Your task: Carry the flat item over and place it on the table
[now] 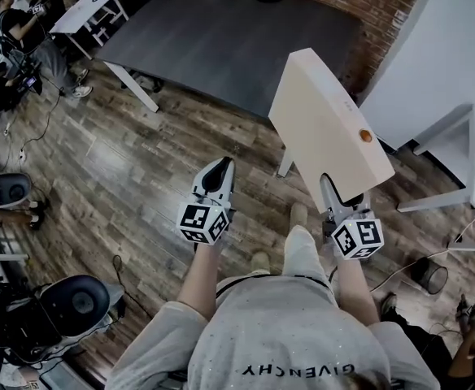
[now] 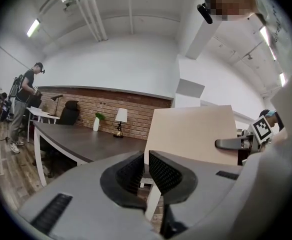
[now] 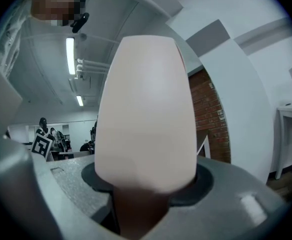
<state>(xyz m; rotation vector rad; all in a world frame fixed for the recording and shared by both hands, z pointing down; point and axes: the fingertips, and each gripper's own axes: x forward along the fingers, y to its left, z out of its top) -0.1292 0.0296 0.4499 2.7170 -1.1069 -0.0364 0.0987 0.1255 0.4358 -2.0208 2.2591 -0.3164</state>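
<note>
A flat cream board with a small orange dot near one edge stands tilted on edge above the wooden floor, with my right gripper shut on its near end. In the right gripper view the board fills the middle and rises from between the jaws of my right gripper. My left gripper is level beside it on the left, apart from the board, shut with nothing in it. The left gripper view shows the left gripper, with the board to its right. The dark grey table lies ahead.
A person stands by a white desk at the far left. A white table stands on the right, with a wire bin near it. Office chairs sit at lower left. A lamp and a vase stand on the dark table.
</note>
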